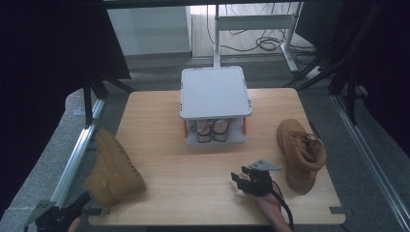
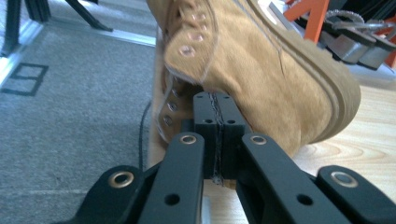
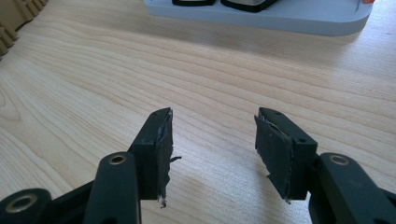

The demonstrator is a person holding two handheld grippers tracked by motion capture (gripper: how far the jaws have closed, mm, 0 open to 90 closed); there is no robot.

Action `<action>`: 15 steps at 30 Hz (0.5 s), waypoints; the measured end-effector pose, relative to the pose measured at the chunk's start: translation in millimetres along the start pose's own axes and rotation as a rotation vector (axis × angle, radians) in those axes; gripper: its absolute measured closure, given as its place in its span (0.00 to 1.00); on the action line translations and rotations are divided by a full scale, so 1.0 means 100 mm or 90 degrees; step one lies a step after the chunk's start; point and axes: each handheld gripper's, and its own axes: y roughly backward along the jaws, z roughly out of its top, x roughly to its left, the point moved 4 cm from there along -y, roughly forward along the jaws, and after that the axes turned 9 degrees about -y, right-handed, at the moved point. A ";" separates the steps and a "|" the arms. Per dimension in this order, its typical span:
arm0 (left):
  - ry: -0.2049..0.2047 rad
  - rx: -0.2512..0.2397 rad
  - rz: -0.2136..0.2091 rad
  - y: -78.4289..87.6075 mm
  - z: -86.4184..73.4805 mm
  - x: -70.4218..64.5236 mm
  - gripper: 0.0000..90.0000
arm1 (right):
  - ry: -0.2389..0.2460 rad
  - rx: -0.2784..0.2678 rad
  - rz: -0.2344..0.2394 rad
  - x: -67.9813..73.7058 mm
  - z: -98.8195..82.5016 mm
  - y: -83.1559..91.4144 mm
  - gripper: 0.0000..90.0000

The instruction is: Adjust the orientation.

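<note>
- Nearest the lens in the left gripper view: left gripper [image 2: 215, 100], black jaws pressed flat together, frayed pad edges meeting in one seam.
- Just past its tips, touching them: tan suede ankle boot [image 2: 261, 70], lying on its side at the table's edge. Collar and metal eyelets face the jaws, thick ribbed sole turned away. Cannot tell whether a thin bit of the upper or a lace is pinched in the seam.
- Likely reason for that approach: soft, open collar as the easiest part of a bulky boot to nip and drag.
- Suede napped and matte, stitched in rows; sole firmer, layered, smooth at the rim.
- Right gripper [image 3: 212, 135]: jaws standing well apart, nothing between, hovering low over the pale wooden table [image 3: 70, 84]. Seemingly parked and ready.
- To its right, near: second tan suede boot [image 1: 300, 154], lying with its opening up.
- Ahead of it, apart: grey plastic two-tier rack [image 1: 215, 92] with orange posts, a pair of grey-soled shoes [image 1: 212, 130] on the lower shelf, flat top bare.
</note>
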 end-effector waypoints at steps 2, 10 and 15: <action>-0.006 0.014 -0.006 -0.06 -0.04 -0.03 0.99 | -0.001 -0.002 0.001 0.00 0.00 0.00 0.52; -0.007 0.029 -0.008 -0.15 0.00 -0.04 0.99 | -0.002 -0.004 0.000 -0.01 0.00 0.00 0.52; -0.007 0.022 -0.013 -0.15 0.04 -0.06 0.99 | -0.002 -0.001 0.000 0.00 0.00 0.00 0.52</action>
